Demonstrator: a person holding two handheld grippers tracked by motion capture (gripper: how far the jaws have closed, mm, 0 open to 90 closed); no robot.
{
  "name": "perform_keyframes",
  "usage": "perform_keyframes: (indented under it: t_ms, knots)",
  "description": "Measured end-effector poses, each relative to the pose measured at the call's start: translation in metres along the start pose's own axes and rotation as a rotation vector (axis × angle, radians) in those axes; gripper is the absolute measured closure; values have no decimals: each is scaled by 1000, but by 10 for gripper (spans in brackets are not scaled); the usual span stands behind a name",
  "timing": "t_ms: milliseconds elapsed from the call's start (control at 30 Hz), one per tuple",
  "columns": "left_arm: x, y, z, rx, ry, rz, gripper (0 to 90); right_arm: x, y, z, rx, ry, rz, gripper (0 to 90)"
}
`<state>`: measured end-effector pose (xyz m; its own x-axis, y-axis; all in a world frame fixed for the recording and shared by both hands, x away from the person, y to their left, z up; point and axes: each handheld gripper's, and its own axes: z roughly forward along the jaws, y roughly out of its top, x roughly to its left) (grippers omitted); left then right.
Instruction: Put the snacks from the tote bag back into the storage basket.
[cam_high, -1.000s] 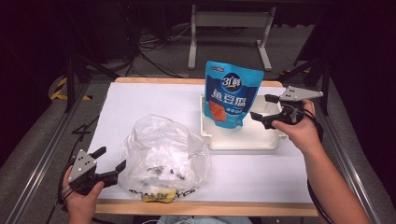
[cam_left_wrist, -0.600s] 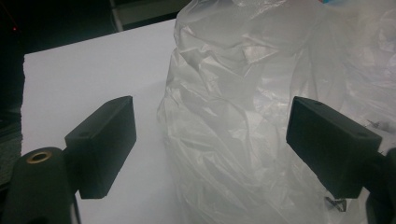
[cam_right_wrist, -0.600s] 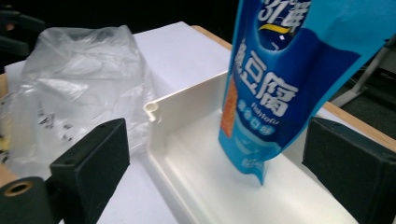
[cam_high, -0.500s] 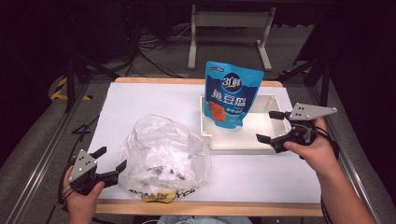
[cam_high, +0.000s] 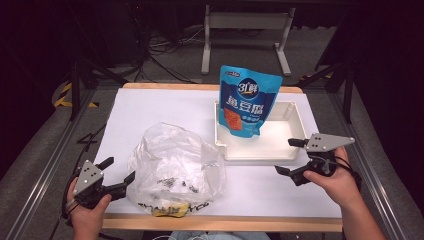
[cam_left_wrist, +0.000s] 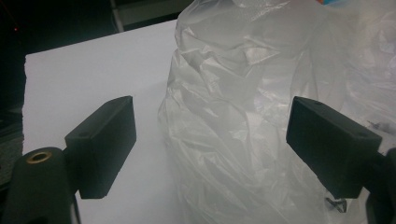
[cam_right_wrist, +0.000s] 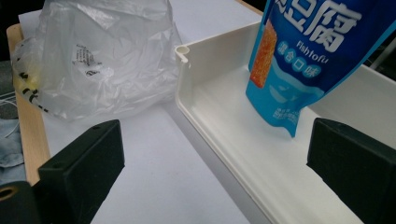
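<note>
A blue fish-tofu pouch (cam_high: 248, 100) stands upright in the white tray (cam_high: 291, 153) at the table's right, its base seen close in the right gripper view on the pouch (cam_right_wrist: 303, 51). My right gripper (cam_high: 291, 156) hovers open at the tray's near right corner, holding nothing. A crumpled clear plastic bag (cam_high: 172, 167) lies at the front middle of the table. My left gripper (cam_high: 120, 170) is open just left of the bag; the bag (cam_left_wrist: 243, 116) sits between and beyond its jaws without being gripped.
White paper covers the table (cam_high: 160, 107), with a wooden edge (cam_high: 220, 222) along the front. A yellow item (cam_high: 165, 211) shows under the bag's front. Metal rails run down both sides, and a stand (cam_high: 245, 30) is behind the table.
My right gripper has drawn back from the pouch, moving toward me and to the right, ending past the tray's near corner. The pouch stays standing in the tray. The left gripper held still.
</note>
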<state>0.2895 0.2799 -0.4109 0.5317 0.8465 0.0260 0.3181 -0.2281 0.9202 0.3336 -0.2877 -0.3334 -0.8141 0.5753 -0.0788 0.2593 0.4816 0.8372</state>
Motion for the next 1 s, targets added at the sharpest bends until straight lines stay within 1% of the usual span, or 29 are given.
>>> perform_keyframes:
  t_ms: [167, 267, 367, 467, 500, 533, 600, 667, 700, 733, 800, 833, 900, 967, 1000]
  knots:
    - [0, 0, 0, 0, 1, 1, 168, 6, -16, 5, -24, 14, 29, 44]
    - [0, 0, 1, 1, -1, 2, 168, 8, -28, 12, -13, 21, 37, 44]
    - [0, 0, 1, 3, -3, 6, 168, 10, -39, 18, 8, 13, 22, 43]
    - [-1, -1, 2, 6, -3, 6, 168, 10, -47, 22, 6, 17, 26, 43]
    - [-1, -1, 2, 6, -4, 5, 168, 10, -50, 24, 9, 14, 27, 43]
    - [-1, -1, 2, 6, -4, 7, 168, 10, -54, 27, 16, -4, 26, 43]
    - [0, -1, 2, 6, -5, 6, 168, 11, -57, 29, 15, -11, 26, 44]
    - [1, -1, 0, 4, -7, 5, 168, 11, -64, 32, -10, 1, 42, 51]
    - [2, -1, 0, 2, -5, 4, 168, 11, -68, 34, -23, -2, 56, 50]
    - [2, -1, 0, 2, -4, 3, 168, 10, -72, 35, -18, -16, 61, 49]
    - [3, -2, 0, 2, -6, 0, 168, 9, -78, 39, 4, -42, 54, 47]
    - [3, -2, 1, 6, -7, 5, 168, 9, -80, 40, 12, -50, 55, 47]
    - [2, -2, 1, 8, -9, 9, 168, 7, -86, 42, 16, -46, 69, 50]
    - [2, -2, 2, 9, -11, 8, 168, 6, -90, 43, 4, -39, 62, 50]
    - [2, -2, 2, 8, -9, 9, 168, 5, -92, 43, 3, -31, 81, 50]
